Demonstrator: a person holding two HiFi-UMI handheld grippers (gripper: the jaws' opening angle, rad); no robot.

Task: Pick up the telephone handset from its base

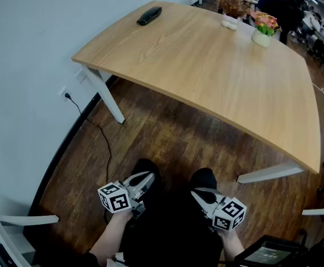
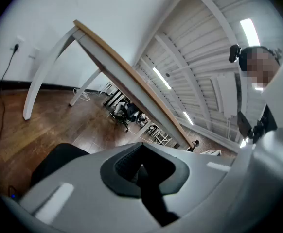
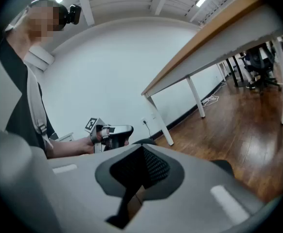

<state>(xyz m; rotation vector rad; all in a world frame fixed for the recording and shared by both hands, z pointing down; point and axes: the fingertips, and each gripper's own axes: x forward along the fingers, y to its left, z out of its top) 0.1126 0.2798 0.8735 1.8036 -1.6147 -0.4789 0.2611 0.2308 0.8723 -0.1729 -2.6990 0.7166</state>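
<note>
I've not yet started the reach: my left gripper [image 1: 147, 178] and right gripper [image 1: 197, 193] hang closed and empty by my legs, the telephone handset [image 1: 149, 15] lies at eleven o'clock on the wooden table's [image 1: 217, 77] far corner, so next I should step closer and open up.

Pale wood table [image 1: 206, 71] on white legs [image 1: 107, 96] beside white wall [image 1: 28, 38]; dark plank floor [image 1: 167, 138]; socket [image 1: 67, 95] with black cable [image 1: 98, 128].
</note>
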